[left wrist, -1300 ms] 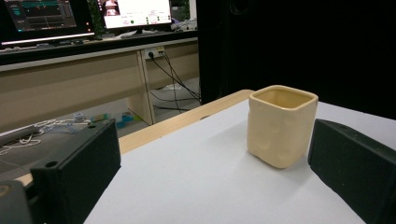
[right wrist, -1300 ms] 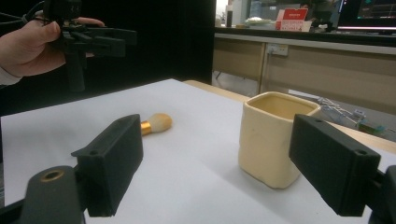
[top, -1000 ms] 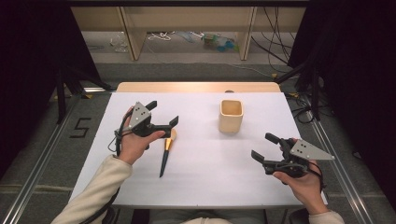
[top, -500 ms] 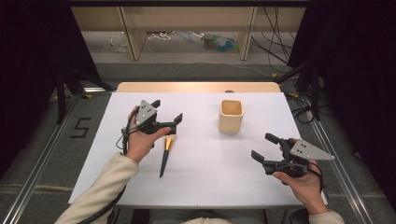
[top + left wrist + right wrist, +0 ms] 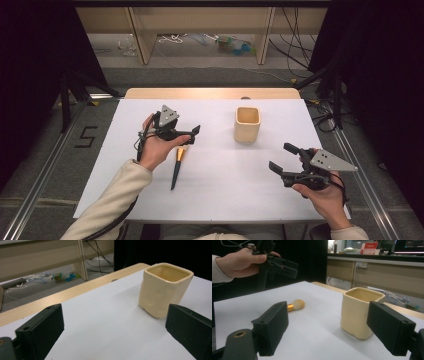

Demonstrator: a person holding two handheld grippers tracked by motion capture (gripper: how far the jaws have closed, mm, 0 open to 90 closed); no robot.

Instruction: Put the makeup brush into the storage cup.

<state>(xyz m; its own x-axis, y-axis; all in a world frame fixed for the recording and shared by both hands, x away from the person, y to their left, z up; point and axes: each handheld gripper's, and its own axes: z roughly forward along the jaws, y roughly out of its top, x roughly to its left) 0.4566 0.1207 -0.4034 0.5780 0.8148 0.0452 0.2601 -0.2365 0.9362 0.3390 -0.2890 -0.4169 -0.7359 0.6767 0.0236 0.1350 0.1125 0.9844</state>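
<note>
Brush (image 5: 176, 168) with black handle and gold ferrule lay flat beneath the left gripper (image 5: 192, 135), jaws spread, empty.

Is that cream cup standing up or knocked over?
Upright: the cup rests on its base on the white table, square mouth facing up.

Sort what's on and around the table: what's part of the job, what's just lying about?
In the job:
- brush
- cream cup
- left gripper, open above the brush
- right gripper, open

Lying about:
- cables and clutter on the floor beyond the table
</note>
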